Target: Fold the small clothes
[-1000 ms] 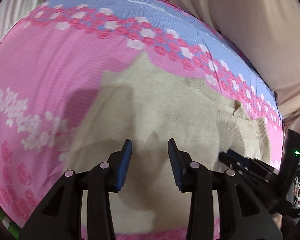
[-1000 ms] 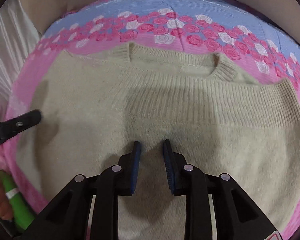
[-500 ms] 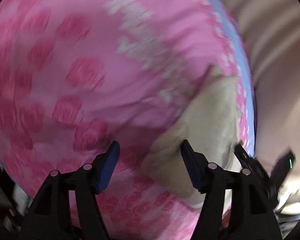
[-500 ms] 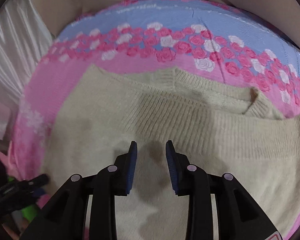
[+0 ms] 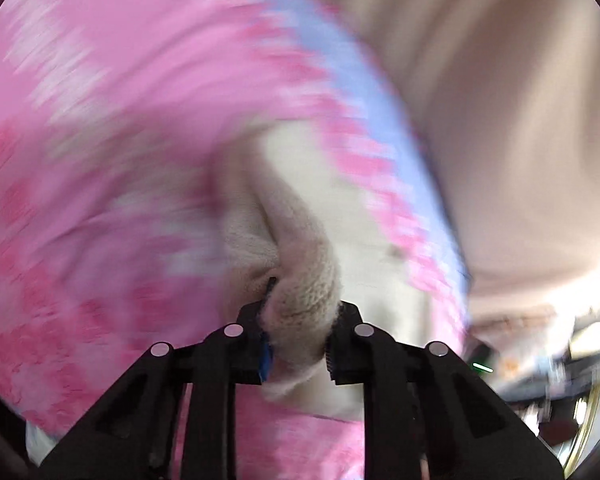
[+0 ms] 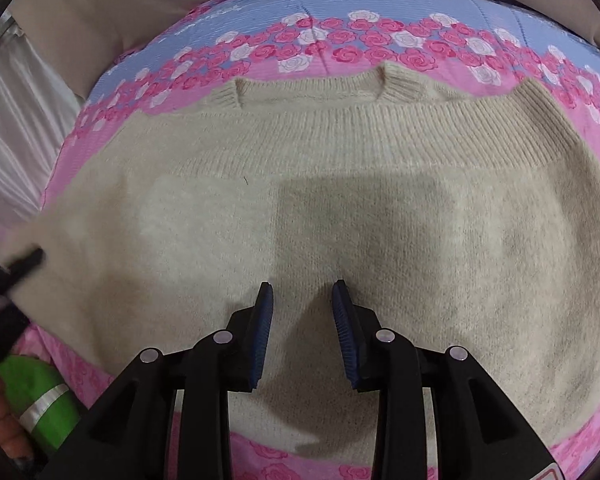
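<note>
the beige sweater [image 6: 340,216] lies spread flat across the pink rose-print blanket [image 6: 380,52], neckline toward the blanket's far blue edge. the right gripper [image 6: 302,312] hovers over its middle, jaws apart and empty. the left gripper [image 5: 298,320] is clamped on a bunched fold at the sweater's left edge.
</note>
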